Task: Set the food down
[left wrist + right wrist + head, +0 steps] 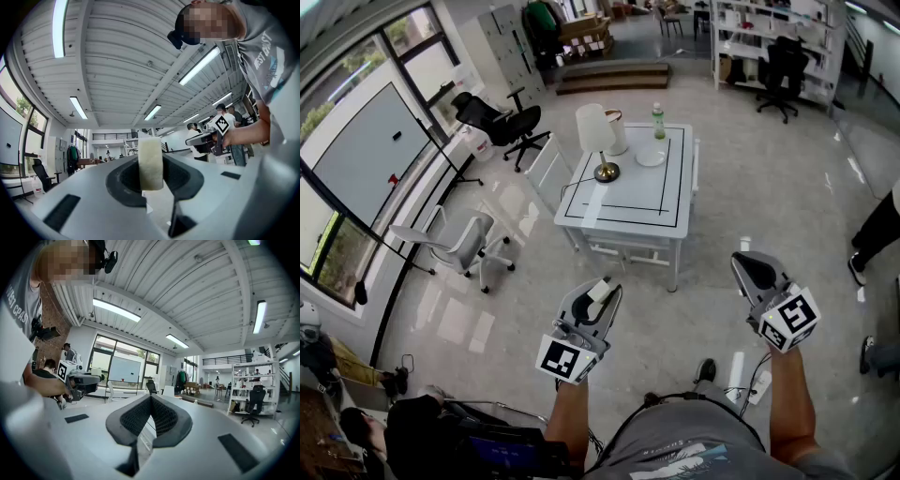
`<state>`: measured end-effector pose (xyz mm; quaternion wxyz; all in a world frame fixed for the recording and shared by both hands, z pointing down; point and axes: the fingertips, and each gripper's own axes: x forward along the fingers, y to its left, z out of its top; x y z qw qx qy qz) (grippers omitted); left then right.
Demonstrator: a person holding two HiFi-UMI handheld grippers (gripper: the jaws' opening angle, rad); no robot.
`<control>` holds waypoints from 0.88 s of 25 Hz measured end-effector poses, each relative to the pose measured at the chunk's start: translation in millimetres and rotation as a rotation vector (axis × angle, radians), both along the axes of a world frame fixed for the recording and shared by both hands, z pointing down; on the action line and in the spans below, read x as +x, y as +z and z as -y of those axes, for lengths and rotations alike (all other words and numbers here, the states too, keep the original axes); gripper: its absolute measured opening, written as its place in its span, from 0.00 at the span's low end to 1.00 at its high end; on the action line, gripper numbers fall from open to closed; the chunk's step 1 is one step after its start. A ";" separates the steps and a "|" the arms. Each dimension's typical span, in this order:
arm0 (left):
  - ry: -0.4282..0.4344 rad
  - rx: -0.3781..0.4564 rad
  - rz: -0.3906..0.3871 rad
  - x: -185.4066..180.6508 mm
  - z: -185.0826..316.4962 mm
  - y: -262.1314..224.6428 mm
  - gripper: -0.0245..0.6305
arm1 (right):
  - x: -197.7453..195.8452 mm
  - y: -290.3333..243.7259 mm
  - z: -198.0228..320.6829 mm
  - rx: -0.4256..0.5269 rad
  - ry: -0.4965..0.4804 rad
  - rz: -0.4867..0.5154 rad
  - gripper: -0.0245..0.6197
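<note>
The left gripper (pixel 606 292) is clamped on the pale food slice (pixel 150 161), upright between its jaws; the table (pixel 673 211) lies well ahead, slightly rightward; the right gripper (pixel 752 269) is closed, empty.

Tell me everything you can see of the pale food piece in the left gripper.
The food piece is a pale cream, matte slab, flat-topped with slightly rounded sides, soft-looking. It stands on edge, clamped between the left gripper's dark jaws and sticking out past them, held in the air; nothing else touches it.
</note>
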<state>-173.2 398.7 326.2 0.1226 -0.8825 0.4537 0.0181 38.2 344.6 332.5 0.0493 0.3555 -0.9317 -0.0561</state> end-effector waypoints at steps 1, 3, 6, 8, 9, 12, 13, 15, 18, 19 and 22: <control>0.002 0.001 0.000 -0.1 1.5 -0.6 0.18 | -0.6 0.3 1.4 0.001 -0.002 0.000 0.05; 0.004 0.002 0.000 0.0 4.4 -2.0 0.18 | -1.5 0.3 3.9 0.002 -0.006 0.001 0.05; 0.002 0.002 0.001 0.8 8.2 -3.9 0.18 | -1.2 -1.0 6.8 0.001 -0.013 0.008 0.05; -0.001 0.001 0.001 1.5 10.5 -3.8 0.18 | -0.4 -1.1 8.7 -0.002 -0.019 0.015 0.05; -0.003 0.001 0.002 2.0 11.5 -3.5 0.18 | 0.2 -0.8 9.8 -0.003 -0.022 0.017 0.05; -0.009 -0.002 0.005 5.2 15.2 -1.7 0.18 | 4.1 1.1 14.9 -0.008 -0.027 0.028 0.05; -0.011 -0.004 0.007 6.2 17.0 -1.2 0.18 | 5.5 1.5 17.3 -0.009 -0.028 0.034 0.05; -0.018 -0.007 0.010 8.1 20.7 -1.6 0.18 | 7.8 0.2 21.4 -0.005 -0.032 0.045 0.05; -0.028 -0.007 0.014 14.5 25.7 -5.7 0.18 | 13.7 -5.6 23.7 0.009 -0.048 0.057 0.05; -0.031 -0.007 0.017 17.8 28.0 -6.5 0.18 | 16.9 -6.5 25.3 0.010 -0.055 0.062 0.05; -0.043 -0.012 0.026 28.6 38.4 -5.9 0.18 | 28.5 -4.6 36.3 0.008 -0.063 0.062 0.05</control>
